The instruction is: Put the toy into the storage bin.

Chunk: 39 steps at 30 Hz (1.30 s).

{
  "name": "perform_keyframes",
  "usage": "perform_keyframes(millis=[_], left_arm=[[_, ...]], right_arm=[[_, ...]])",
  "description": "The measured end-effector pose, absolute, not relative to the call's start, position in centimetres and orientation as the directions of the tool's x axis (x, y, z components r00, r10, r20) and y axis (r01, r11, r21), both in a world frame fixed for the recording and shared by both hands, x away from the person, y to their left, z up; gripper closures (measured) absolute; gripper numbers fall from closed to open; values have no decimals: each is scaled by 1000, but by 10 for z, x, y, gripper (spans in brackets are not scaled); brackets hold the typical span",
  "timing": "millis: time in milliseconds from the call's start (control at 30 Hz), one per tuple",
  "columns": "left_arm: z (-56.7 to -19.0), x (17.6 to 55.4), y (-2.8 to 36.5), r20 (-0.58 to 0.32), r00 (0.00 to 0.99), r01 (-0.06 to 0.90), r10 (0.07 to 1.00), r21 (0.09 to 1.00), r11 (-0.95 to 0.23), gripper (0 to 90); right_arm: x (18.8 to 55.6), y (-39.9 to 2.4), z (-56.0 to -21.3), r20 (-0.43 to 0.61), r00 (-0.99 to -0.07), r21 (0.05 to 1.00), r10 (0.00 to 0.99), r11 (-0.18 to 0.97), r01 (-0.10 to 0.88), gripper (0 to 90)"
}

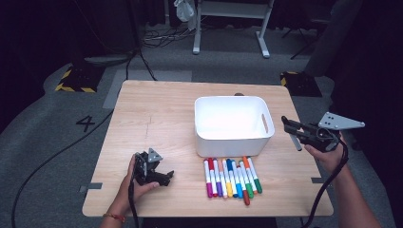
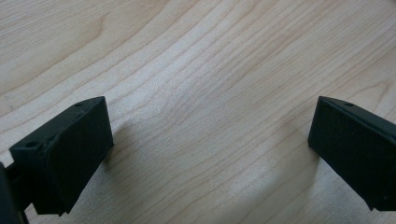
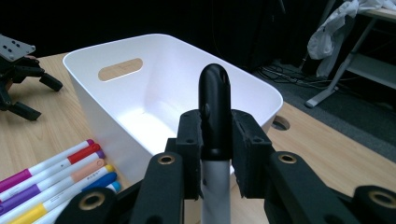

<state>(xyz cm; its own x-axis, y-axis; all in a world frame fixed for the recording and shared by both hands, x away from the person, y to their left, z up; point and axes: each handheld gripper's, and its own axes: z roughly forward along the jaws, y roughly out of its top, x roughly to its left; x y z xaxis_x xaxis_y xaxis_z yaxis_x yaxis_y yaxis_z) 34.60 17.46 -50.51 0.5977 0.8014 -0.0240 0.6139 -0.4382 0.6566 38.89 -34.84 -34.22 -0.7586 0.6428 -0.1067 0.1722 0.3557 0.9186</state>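
One marker (image 1: 295, 141), black-capped with a pale barrel, was off the tabletop; the rest had not been dealt with.

Toward the near left corner of the tabletop (image 1: 157, 114), the left gripper (image 1: 164, 178) rested on the wood in the person's left hand (image 1: 135, 183). Its own view showed the jaws standing wide apart over bare wood grain, with nothing between them.

At the middle of the near edge lay the row of markers (image 1: 232, 176), side by side and touching, caps pointing away from the person, just in front of the white bin (image 1: 233, 140). About ten were there, in purple, red, yellow, blue, orange and green. The bin, as far as its inside showed, held nothing.

Over the right edge, the right gripper (image 3: 215, 140) was raised beside the bin, its jaws clamped tight on the black-capped marker (image 3: 214, 112) just below the cap, cap aimed at the bin's open top.

By my judgement the work was at its start: the first marker was on its way to the bin, and the whole row was left to follow.
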Motion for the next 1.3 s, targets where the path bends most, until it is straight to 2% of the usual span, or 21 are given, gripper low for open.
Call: perform_keyframes(millis=[433,733,1000,1300], left_arm=[[-505,346,175,-23,598,613,801,657,-439,0],[-505,346,175,-26,598,615,801,657,-437,0],[-505,346,175,-23,598,614,801,656,-439,0],[-505,346,175,-22,599,613,801,656,-440,0]], right_arm=[[417,-309,-305,-142,-823,914,550,393,105,745],[430,-269,-292,-180,-862,890,473,451,61,745],[443,-232,-301,-197,-886,838,419,541,70,745],[452,-205,-326,-165,-920,741,357,660,123,745]])
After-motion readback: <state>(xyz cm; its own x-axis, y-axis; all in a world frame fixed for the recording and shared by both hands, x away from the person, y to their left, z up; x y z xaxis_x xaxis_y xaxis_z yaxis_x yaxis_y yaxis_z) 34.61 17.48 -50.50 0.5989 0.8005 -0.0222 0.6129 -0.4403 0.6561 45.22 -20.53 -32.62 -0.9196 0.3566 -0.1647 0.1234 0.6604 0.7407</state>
